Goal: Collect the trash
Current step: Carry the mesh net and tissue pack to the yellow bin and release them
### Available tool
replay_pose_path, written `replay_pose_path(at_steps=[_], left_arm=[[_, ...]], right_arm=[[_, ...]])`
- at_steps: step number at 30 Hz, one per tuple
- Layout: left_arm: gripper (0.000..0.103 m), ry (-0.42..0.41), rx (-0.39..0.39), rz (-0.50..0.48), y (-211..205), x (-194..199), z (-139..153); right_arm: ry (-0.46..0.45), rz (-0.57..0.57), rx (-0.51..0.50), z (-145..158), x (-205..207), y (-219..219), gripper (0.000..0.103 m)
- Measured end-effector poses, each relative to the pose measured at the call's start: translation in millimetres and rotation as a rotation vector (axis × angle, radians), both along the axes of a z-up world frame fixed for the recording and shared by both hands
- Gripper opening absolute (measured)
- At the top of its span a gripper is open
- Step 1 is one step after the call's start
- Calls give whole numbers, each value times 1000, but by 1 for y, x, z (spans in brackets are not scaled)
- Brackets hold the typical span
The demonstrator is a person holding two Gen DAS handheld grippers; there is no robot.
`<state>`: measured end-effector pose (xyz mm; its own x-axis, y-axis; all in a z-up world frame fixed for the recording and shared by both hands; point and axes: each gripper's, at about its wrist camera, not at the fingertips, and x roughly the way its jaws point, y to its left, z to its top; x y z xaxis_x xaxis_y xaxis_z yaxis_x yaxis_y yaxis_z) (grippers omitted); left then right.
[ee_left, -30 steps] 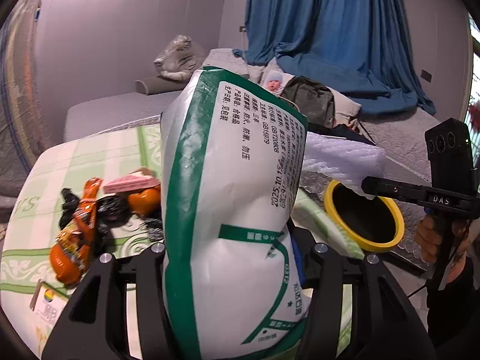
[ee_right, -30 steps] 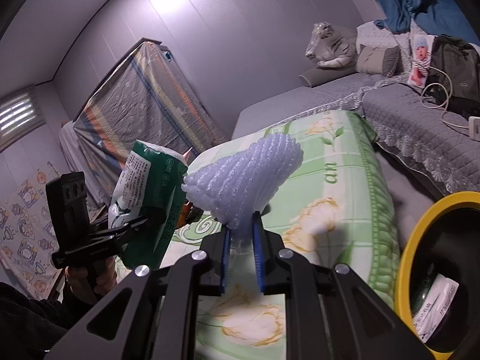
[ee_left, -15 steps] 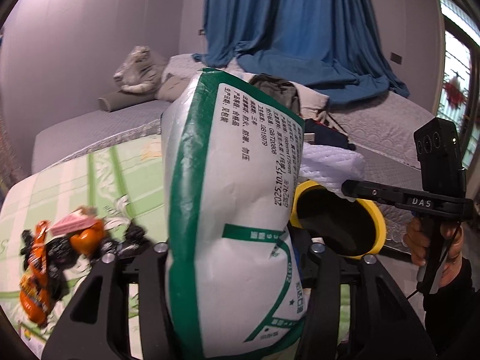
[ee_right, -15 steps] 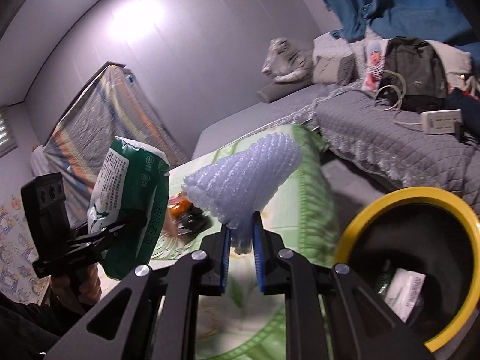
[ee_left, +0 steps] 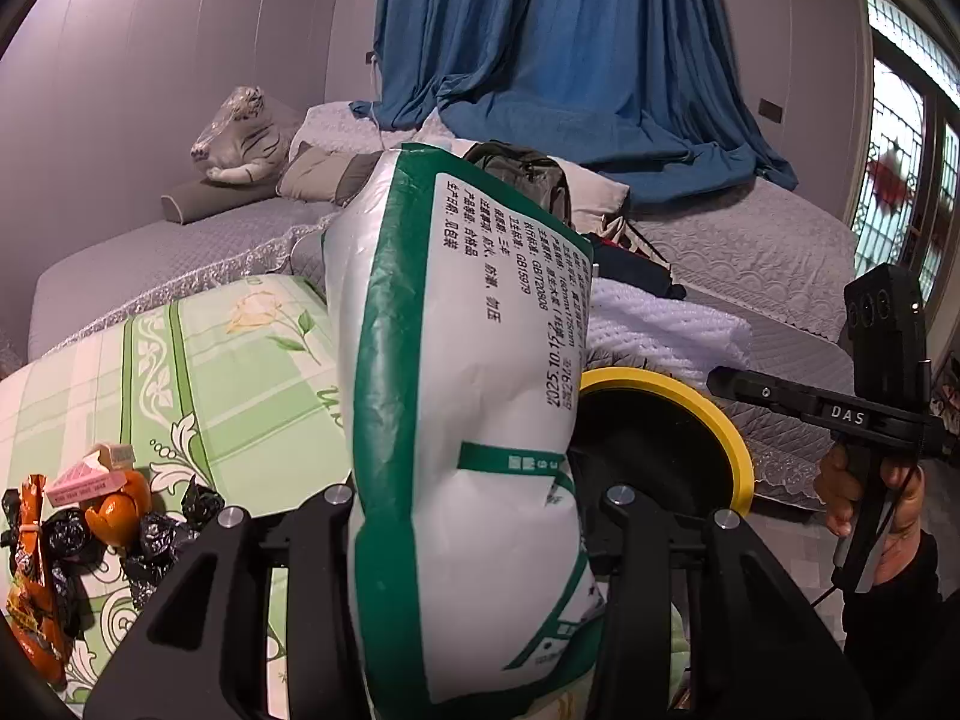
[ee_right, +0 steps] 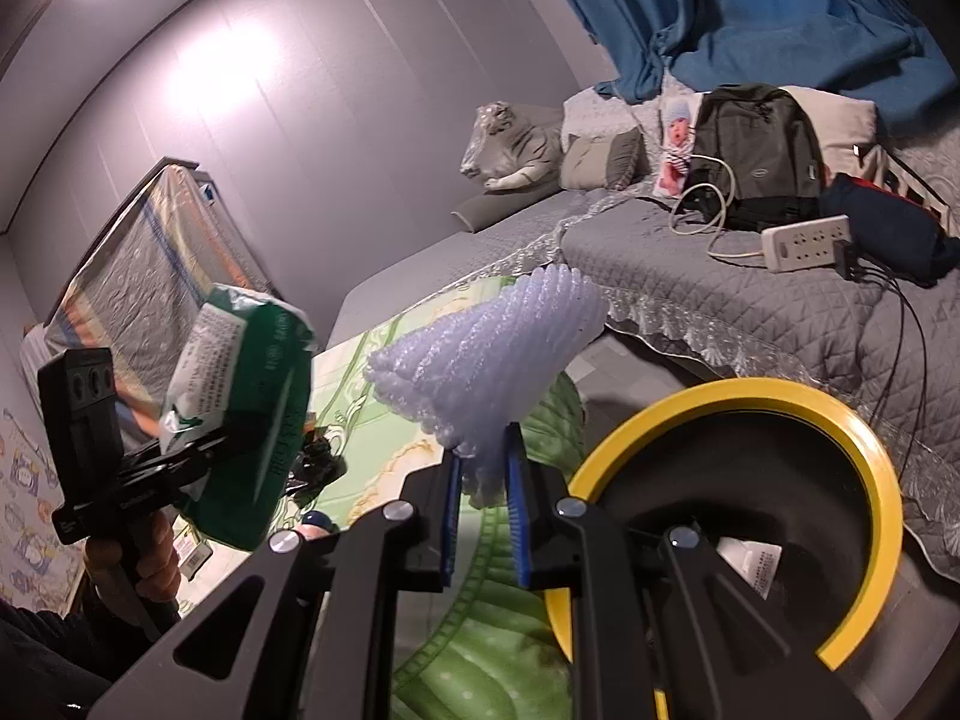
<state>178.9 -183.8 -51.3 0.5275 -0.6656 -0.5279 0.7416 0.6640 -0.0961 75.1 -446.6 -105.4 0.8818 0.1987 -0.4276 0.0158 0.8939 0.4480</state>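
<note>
One green bag [ee_left: 462, 396], one foam net [ee_right: 498, 354], one bin [ee_right: 864, 468].

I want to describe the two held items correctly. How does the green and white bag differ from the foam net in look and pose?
The green and white bag is smooth printed plastic; the foam net is pale, ribbed mesh without print. The bag looks bulkier than the net. The left gripper holds the bag standing upright, while the right gripper pinches the net's narrow end, so it fans out above. Both are shut in grippers near the yellow-rimmed bin.

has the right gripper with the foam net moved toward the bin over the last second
Yes. In the right wrist view the yellow-rimmed bin has grown and slid inward from the frame's edge, so the right gripper holding the foam net has closed on it.
</note>
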Motion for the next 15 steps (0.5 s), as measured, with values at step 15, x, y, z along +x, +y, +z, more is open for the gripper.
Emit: replay_pose_path(at_steps=[15], left_arm=[[39,13,35,-112,-72,-4,-9]], right_arm=[[22,-115,22,-15,-22,-35,13]])
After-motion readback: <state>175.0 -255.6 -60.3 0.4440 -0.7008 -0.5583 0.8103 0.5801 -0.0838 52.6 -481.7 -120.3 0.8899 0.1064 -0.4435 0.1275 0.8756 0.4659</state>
